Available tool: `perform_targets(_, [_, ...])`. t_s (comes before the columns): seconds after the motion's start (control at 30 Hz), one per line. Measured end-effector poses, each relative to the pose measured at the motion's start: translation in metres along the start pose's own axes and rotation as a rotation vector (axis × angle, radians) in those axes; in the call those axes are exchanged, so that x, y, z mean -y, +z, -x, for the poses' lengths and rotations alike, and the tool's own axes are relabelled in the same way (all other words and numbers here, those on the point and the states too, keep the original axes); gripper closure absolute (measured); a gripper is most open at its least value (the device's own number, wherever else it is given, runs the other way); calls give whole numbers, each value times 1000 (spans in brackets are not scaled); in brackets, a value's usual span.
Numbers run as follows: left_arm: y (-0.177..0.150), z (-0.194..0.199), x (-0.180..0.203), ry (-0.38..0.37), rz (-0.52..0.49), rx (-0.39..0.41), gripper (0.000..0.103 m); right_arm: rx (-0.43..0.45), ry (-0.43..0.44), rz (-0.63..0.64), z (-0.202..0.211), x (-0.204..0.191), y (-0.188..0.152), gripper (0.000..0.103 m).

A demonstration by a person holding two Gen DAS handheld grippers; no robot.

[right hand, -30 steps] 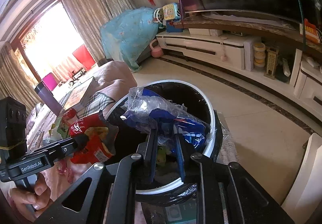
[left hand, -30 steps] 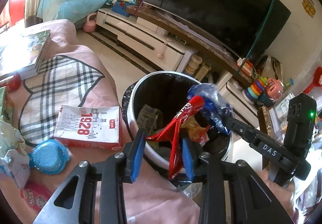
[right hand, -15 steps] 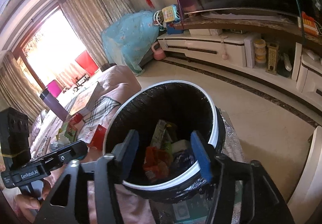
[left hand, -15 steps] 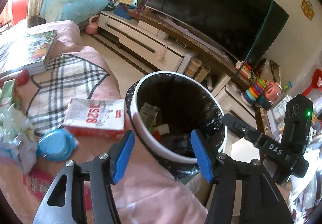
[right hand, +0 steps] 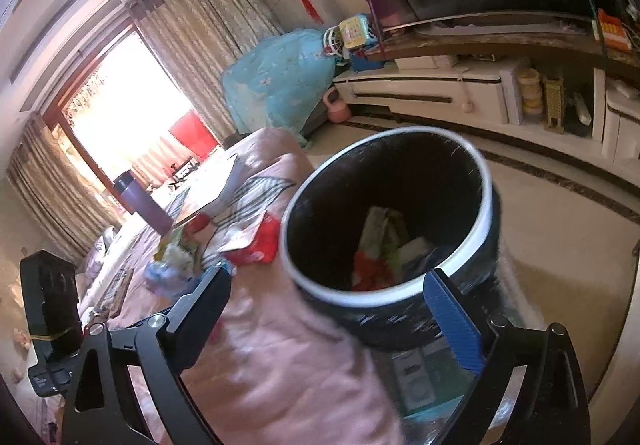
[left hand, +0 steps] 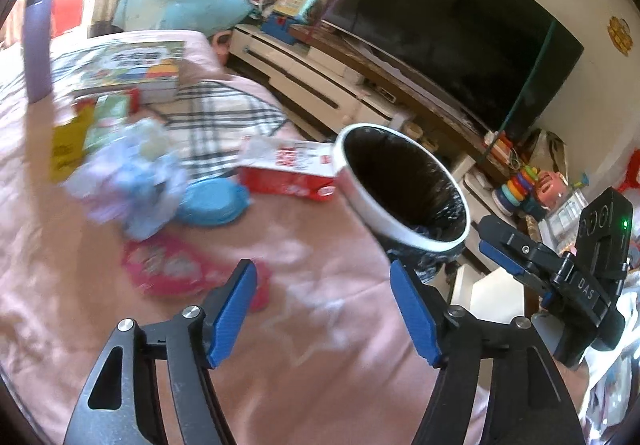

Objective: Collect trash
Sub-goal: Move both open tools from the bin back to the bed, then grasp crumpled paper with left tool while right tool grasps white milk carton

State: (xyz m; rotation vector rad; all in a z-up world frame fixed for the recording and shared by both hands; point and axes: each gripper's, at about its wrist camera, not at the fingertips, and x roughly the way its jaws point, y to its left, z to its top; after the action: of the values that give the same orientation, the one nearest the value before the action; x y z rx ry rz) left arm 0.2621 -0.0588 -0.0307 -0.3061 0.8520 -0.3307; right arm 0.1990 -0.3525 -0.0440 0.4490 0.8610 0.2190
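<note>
Room: a living room, big dark television (left hand: 452, 33) on a long white cabinet (left hand: 304, 65) along the far wall, curtains (right hand: 188, 41) bright with sun, and a pink bedspread (left hand: 304, 329) filling the foreground.
Far left: purple bottle (left hand: 37, 41) upright at the edge of the spread, a picture book (left hand: 128, 69) lying flat just beside it.
Left of centre: here's the litter — a yellow-green packet (left hand: 68, 141), a crumpled pale plastic wrapper (left hand: 132, 181) touching a blue round lid (left hand: 214, 201), and a pink flat packet (left hand: 176, 273) nearest the camera. All blurred, so details are hard to tell.
Centre: a red-and-white carton (left hand: 288, 173) lying flat, right up against the bin.
Left gripper (left hand: 320, 309): jaws spread wide, nothing between them, hovering over the spread just short of the pink packet.
Trash bin (left hand: 404, 237): white rim, black liner, standing off the bed's edge; the right wrist view looks down inside at red and green wrappers (right hand: 380, 257) already at the bottom.
Right gripper (right hand: 328, 309): jaws also wide and empty, poised at the bin's near rim.
Step in hand: by my read, both tools are free and turning to the next pickup.
Next move: likely the left gripper drops over the pink packet or the crumpled wrapper and pinches a raised edge. Flat film on soft cloth can slip, so a low approach looks wise.
</note>
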Motion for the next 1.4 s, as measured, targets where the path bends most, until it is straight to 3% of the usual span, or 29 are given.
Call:
perform_targets(0.33, [-23, 55, -41, 56, 75, 48, 27, -37, 41, 56, -13, -40, -29, 3])
perform_targets(0.6, [-21, 68, -63, 75, 113, 49, 27, -69, 71, 196, -28, -67, -27, 3])
perform_targets(1.13, [28, 22, -80, 119, 125, 16, 25, -129, 112, 463, -81, -94, 9, 3])
perform_targets(1.4, [48, -9, -90, 127, 120, -8, 25, -257, 129, 716, -134, -126, 23, 3])
